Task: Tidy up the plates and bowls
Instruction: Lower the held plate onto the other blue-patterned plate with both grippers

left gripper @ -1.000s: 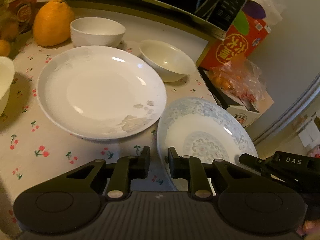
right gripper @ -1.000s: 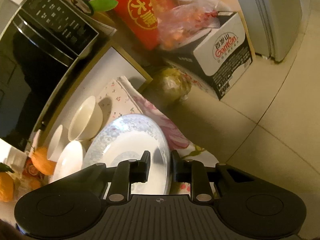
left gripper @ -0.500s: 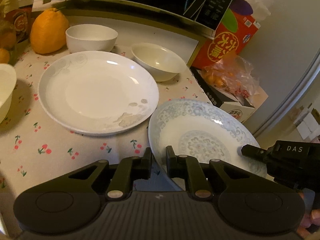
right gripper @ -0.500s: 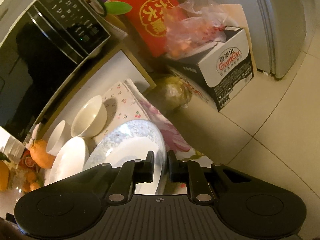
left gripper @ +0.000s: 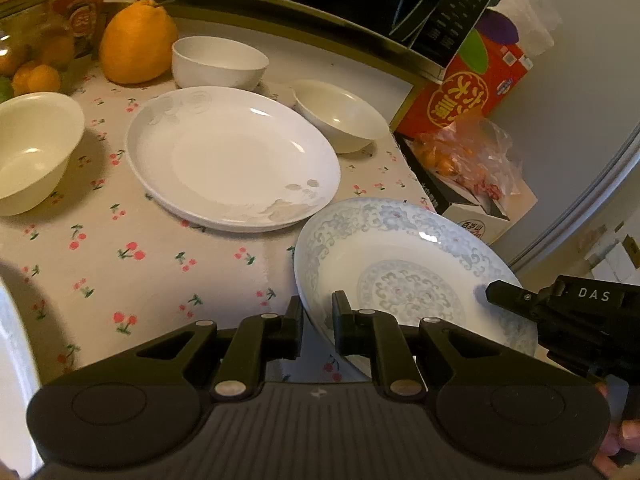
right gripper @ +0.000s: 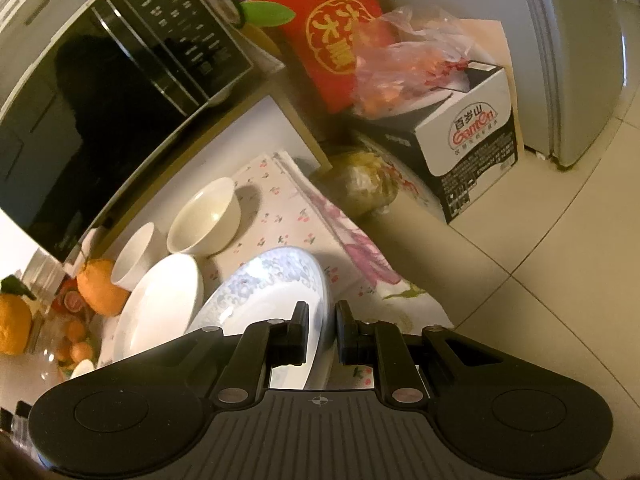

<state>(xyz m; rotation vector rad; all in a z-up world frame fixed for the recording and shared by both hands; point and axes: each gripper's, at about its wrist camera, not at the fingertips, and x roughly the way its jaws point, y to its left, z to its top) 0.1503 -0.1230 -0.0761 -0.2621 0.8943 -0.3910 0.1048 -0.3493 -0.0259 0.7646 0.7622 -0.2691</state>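
A blue-patterned plate (left gripper: 404,264) is held tilted above the table's right edge by both grippers. My left gripper (left gripper: 318,312) is shut on its near rim. My right gripper (right gripper: 322,322) is shut on its right rim (right gripper: 316,300); its finger (left gripper: 516,300) shows in the left wrist view. A large white plate (left gripper: 232,156) lies on the cherry-print tablecloth (left gripper: 132,264). Three white bowls stand around it: one behind (left gripper: 218,62), one at the right (left gripper: 340,114), one at the left (left gripper: 34,148).
A large orange fruit (left gripper: 136,42) and smaller oranges (left gripper: 36,76) sit at the back left. A microwave (right gripper: 100,80) stands behind. A red box (left gripper: 464,92), a bag of fruit (left gripper: 472,160) and a carton (right gripper: 472,144) stand right of the table.
The blue-patterned plate has lifted and tilted off the table, held by both grippers. The left gripper has pulled back, so more of the table and the left bowl show.
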